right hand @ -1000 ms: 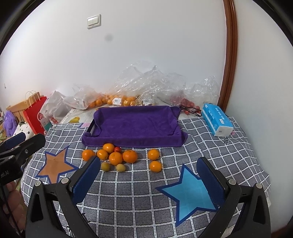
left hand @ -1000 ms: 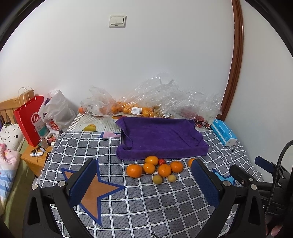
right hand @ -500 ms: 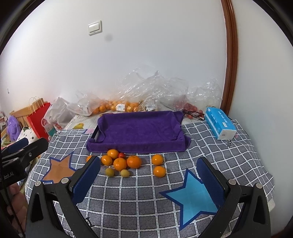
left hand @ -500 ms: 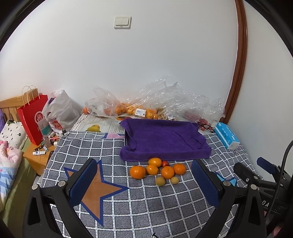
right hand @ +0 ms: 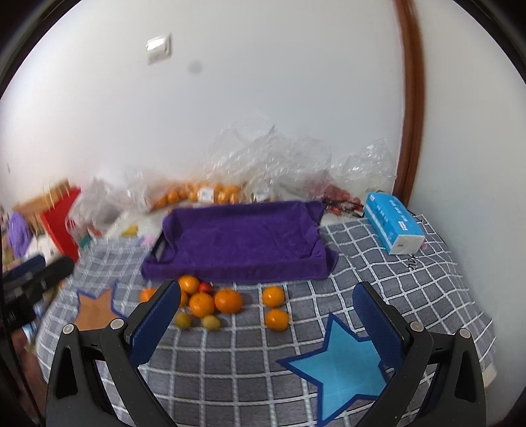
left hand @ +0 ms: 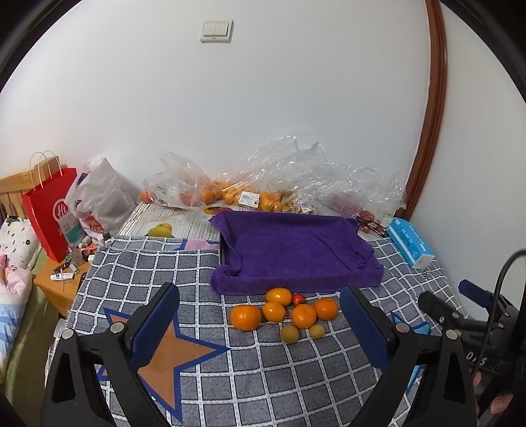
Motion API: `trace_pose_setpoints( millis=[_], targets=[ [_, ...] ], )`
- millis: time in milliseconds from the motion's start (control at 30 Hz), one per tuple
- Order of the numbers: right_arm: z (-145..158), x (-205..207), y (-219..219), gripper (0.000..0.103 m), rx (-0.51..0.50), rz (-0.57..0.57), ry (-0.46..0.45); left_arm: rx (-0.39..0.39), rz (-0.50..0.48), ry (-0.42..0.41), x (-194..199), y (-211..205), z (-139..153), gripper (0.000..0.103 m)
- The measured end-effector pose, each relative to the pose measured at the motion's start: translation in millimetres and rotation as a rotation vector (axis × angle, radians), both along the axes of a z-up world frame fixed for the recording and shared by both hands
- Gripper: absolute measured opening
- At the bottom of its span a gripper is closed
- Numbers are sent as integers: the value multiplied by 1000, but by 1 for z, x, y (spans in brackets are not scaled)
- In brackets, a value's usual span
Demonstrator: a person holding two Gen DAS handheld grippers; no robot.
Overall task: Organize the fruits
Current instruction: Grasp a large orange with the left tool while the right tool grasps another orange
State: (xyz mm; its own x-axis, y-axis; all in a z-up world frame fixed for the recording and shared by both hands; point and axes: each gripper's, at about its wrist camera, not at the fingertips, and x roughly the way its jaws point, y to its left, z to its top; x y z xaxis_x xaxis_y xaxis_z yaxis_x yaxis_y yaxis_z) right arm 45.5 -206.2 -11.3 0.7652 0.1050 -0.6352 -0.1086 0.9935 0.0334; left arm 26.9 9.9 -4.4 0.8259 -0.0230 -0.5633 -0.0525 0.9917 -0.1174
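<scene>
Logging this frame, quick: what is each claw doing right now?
Left claw: open, holding nothing.
Right claw: open, holding nothing.

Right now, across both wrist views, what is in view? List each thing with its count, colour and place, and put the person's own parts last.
oranges: seven, orange, loose on the blanket in front of the tray
small yellow fruits: two, yellow-green, nearest edge of the cluster
small red fruit: one, red, among the oranges
tray: one, draped in a purple towel, holding no fruit
blanket: one, grey checked with stars
plastic bags: several, clear, by the wall, some holding fruit
tissue pack: one, blue, right of the tray
paper bag: one, red, far left
light switch: one, white, on the wall
left gripper: open, above the blanket
right gripper: open, above the blanket
</scene>
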Motion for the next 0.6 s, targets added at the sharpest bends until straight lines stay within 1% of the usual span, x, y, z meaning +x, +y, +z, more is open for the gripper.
trace_pose_setpoints(
  millis=[67, 133, 200, 267, 300, 333, 367, 400, 433, 533, 600],
  targets=[
    [-9, 7, -2, 103, -2, 5, 15, 3, 7, 5, 8, 2, -5, 99],
    [-21, 16, -5, 103, -4, 2, 39, 7, 8, 36, 19, 5, -13, 99],
    [-36, 25, -8, 100, -3, 8, 75, -1, 16, 62, 29, 9, -24, 99],
    [-52, 33, -10, 94, 4, 24, 101, -13, 29, 91, 40, 15, -37, 99],
    [-61, 37, -10, 93, 4, 29, 112, -18, 31, 111, 46, 17, -45, 98],
    [-70, 41, -11, 89, 3, 36, 122, -28, 29, 138, 51, 19, -53, 96],
    [-79, 45, -11, 83, 3, 44, 133, -41, 28, 162, 56, 21, -61, 93],
    [-88, 48, -11, 80, 3, 52, 150, -59, 22, 185, 61, 23, -71, 92],
    [-98, 53, -11, 74, 8, 61, 174, -62, 17, 194, 64, 23, -77, 90],
    [-123, 65, -13, 64, 13, 58, 225, -40, 17, 225, 72, 21, -96, 90],
    [-133, 71, -15, 58, 21, 61, 250, -44, 3, 250, 78, 18, -108, 89]
  ],
)
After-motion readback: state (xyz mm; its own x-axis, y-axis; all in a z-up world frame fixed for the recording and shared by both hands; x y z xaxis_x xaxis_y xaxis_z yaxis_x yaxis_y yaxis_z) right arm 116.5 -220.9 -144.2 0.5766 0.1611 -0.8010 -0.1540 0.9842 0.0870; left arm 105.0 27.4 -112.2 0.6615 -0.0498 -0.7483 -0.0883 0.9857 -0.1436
